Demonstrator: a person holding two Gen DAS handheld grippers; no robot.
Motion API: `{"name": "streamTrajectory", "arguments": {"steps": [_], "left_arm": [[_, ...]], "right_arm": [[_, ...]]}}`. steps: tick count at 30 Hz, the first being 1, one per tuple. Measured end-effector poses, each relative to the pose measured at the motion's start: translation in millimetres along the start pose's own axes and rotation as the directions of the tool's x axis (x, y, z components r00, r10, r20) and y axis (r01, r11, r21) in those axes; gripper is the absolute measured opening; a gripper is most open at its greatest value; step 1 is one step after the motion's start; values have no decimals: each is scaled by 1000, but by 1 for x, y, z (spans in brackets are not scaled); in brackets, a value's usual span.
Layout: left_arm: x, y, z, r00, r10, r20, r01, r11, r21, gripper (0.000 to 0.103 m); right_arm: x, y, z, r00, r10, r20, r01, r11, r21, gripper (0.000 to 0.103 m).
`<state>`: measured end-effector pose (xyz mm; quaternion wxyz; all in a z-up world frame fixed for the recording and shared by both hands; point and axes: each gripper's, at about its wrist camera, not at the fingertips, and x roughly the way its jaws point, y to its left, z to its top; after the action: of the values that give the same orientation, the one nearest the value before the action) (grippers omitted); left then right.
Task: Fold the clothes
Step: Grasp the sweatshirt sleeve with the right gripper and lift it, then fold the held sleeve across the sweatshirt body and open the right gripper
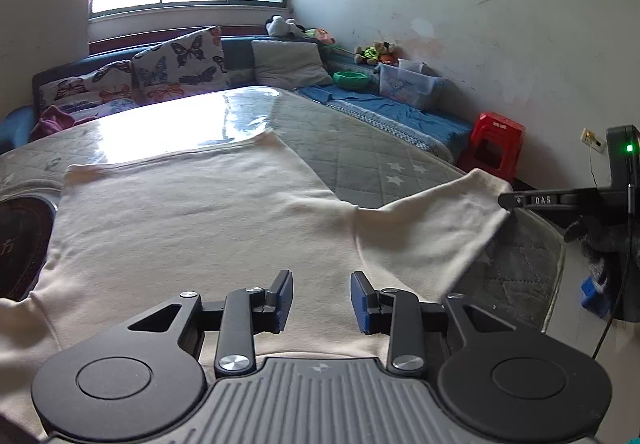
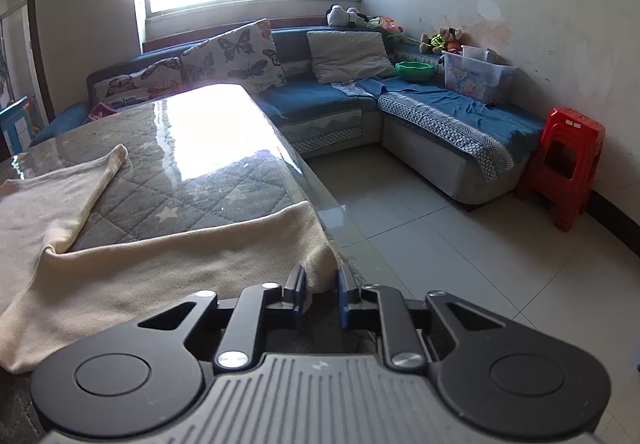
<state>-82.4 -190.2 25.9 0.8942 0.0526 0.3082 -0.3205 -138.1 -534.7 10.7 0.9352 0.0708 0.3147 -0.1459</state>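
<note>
A cream shirt [image 1: 192,212] lies flat across the quilted table [image 1: 360,152], filling the frame's centre. The left gripper [image 1: 321,302] hovers over it, jaws parted and empty. The right gripper [image 2: 320,290], at lower centre, pinches the sleeve's [image 2: 296,240] edge.

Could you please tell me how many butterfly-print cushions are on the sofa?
2. One lower butterfly cushion lies toward the sofa's left end; a taller butterfly cushion leans on the backrest beside it, left of the plain grey cushion. The table may hide others.
</note>
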Motion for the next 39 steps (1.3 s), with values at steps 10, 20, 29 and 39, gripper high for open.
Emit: {"name": "streamTrajectory", "arguments": {"steps": [10, 20, 29, 39], "left_arm": [[12, -17, -4, 999, -26, -27, 28, 998, 65, 35], [10, -15, -4, 999, -32, -21, 33, 998, 57, 41], [-35, 42, 2, 992, 81, 93, -72, 992, -100, 51], [-79, 91, -26, 970, 214, 115, -183, 955, -235, 52]], "right_arm": [[-4, -4, 7, 999, 13, 40, -13, 1000, -1, 8], [-28, 9, 36, 992, 69, 110, -62, 996, -62, 8], [-75, 85, 78, 951, 231, 206, -166, 943, -289, 8], [-91, 234, 79, 841, 530, 107, -395, 738, -548, 8]]}}
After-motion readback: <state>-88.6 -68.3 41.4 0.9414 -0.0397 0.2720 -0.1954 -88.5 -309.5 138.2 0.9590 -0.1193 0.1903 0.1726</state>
